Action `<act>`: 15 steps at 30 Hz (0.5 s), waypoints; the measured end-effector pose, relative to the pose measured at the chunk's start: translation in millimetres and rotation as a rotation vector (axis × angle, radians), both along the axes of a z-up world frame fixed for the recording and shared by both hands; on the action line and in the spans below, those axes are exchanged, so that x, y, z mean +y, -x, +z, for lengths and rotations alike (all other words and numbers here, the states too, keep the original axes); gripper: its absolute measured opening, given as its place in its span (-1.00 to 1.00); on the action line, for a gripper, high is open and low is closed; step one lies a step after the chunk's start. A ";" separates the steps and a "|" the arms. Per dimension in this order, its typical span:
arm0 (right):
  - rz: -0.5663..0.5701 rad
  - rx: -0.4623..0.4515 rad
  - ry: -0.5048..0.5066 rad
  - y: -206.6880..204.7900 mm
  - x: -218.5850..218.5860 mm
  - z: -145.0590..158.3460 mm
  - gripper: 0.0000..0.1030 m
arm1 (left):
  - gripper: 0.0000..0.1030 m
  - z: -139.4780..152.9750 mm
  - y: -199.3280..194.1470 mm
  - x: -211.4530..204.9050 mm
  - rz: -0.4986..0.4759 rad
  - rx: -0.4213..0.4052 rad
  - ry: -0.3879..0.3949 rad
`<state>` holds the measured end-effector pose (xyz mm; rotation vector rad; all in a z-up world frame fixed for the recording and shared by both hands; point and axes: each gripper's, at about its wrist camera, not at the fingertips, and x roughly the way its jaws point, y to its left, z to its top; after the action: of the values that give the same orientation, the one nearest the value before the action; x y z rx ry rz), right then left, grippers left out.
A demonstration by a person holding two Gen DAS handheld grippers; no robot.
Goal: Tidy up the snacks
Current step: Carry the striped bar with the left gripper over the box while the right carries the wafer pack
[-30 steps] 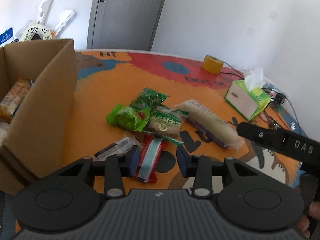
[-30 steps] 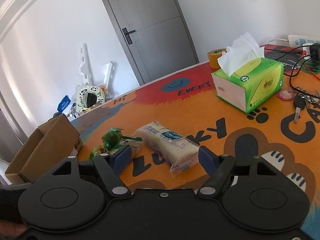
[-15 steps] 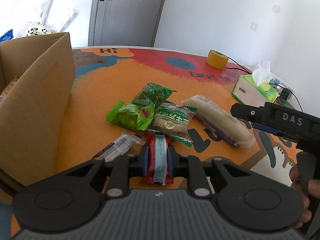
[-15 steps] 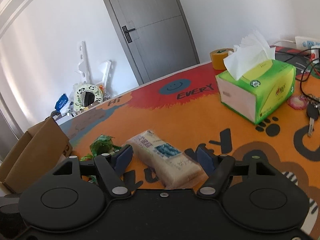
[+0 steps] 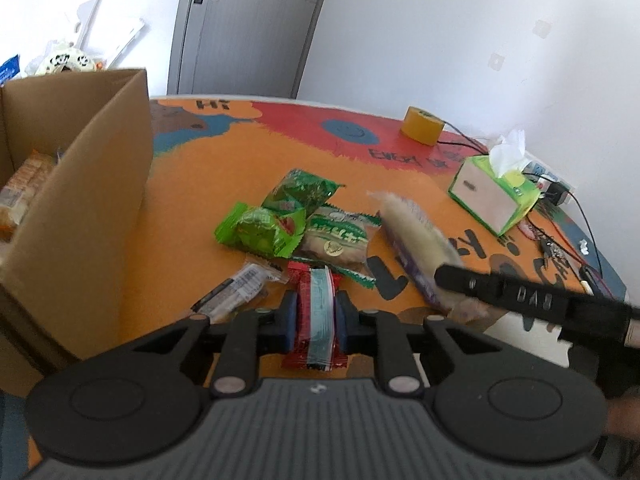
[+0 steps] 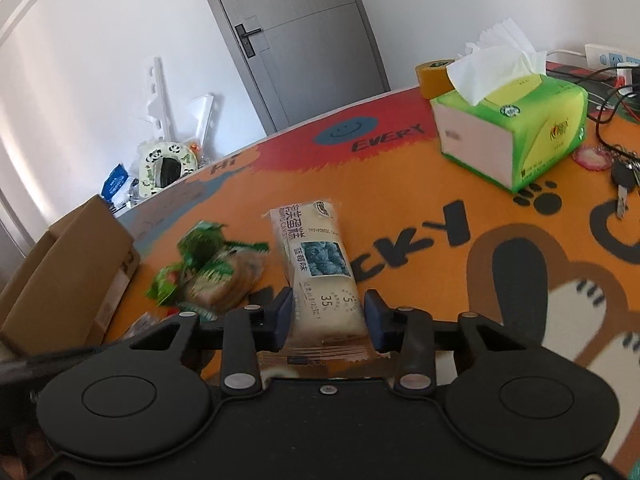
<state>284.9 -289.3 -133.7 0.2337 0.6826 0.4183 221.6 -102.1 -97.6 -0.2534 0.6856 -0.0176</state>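
Altogether, six snack packets (image 5: 276,230), one box (image 5: 80,184).

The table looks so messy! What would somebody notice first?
Probably the bright orange cartoon mat covering the table, with a heap of green snack packets in the middle. Each gripper has a snack between its fingers: the left gripper a red bar, the right gripper a long cake packet. A cardboard box waits at the left.

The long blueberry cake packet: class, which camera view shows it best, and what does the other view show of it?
The right wrist view: the blueberry cake packet lies sharp between the right gripper fingers, label readable. In the left wrist view the same packet is blurred, side-on, partly hidden behind the right gripper.
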 end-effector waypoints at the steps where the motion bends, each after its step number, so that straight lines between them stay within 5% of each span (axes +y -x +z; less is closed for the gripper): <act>1: -0.003 0.001 -0.002 3.9 -0.2 0.7 -0.29 | -0.64 1.0 1.9 0.0 -0.002 -0.004 0.002; 15: -0.011 0.034 0.004 50.3 -4.8 6.2 -0.20 | -0.64 9.3 27.4 -3.8 -0.029 -0.039 0.019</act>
<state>234.6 -294.0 -127.5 0.2413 0.7155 0.4035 194.2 -106.0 -88.3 -0.2606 0.6504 -0.0567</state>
